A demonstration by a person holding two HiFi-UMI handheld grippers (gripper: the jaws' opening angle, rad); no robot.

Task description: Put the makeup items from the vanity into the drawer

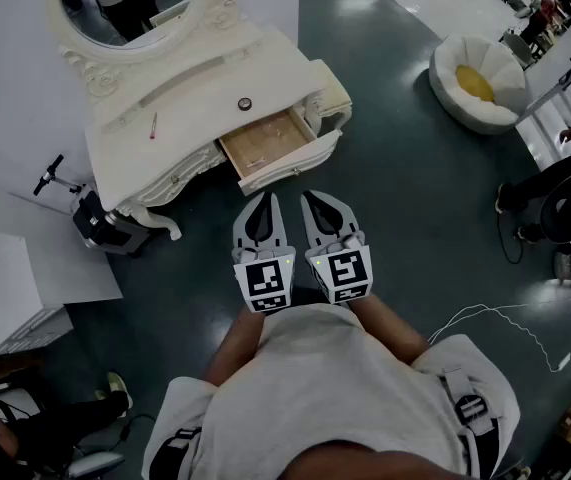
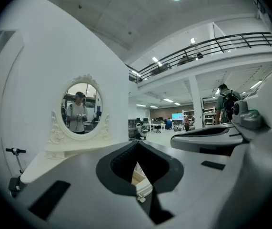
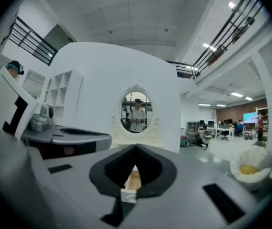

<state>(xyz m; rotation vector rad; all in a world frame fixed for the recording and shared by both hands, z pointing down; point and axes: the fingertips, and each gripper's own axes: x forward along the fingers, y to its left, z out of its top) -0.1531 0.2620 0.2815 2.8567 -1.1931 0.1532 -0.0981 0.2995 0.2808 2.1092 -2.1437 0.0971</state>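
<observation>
The white vanity carries 1 small round item and 1 pink stick, perhaps a lip pencil.

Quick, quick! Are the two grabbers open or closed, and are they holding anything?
Left gripper: closed, holding nothing.
Right gripper: closed, holding nothing.

place: open lab hall | cues: mezzanine railing, distant desks, lone vanity

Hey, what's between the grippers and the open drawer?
Only bare dark floor, as the head view shows, lies between the left gripper, the right gripper and the open drawer.
</observation>
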